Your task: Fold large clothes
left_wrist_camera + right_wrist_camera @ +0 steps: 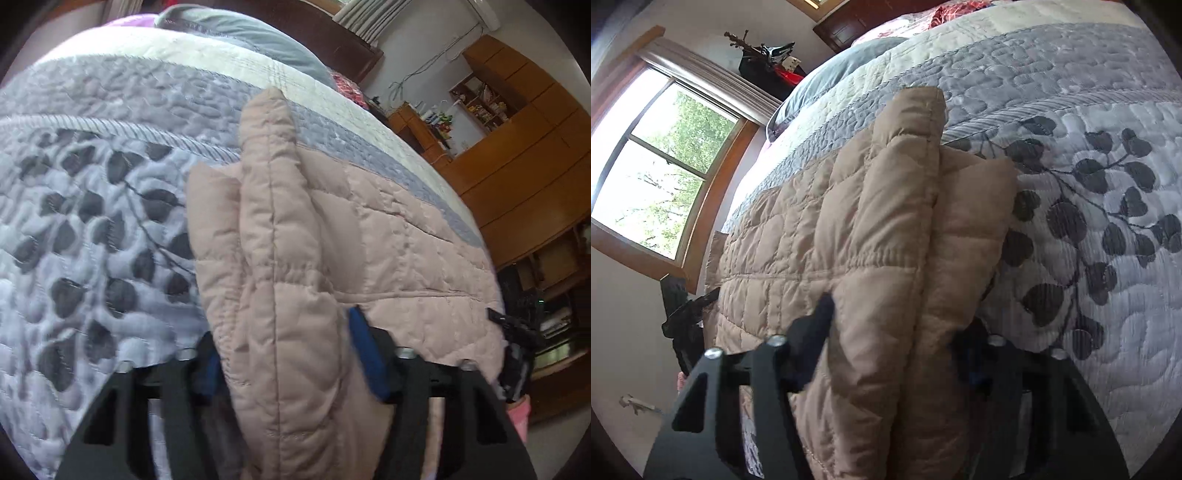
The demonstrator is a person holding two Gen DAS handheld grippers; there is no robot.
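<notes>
A pale pink-beige quilted puffer jacket [388,243] lies on the bed, folded over on itself along one side. My left gripper [284,354] is shut on a thick bunched fold of the jacket, with blue-padded fingers [364,350] pressing on both sides. In the right wrist view the same jacket [798,236] looks tan. My right gripper [897,343] is shut on another bunched fold of it, and the far finger is mostly hidden behind the fabric. The right gripper shows at the jacket's edge in the left wrist view [517,332], and the left gripper shows in the right wrist view [687,314].
The jacket rests on a grey and white quilted bedspread [92,206] with a dark leaf print [1108,206]. A grey pillow [258,33] lies at the head of the bed. Wooden cabinets [524,155] stand on one side, a window [661,162] on the other.
</notes>
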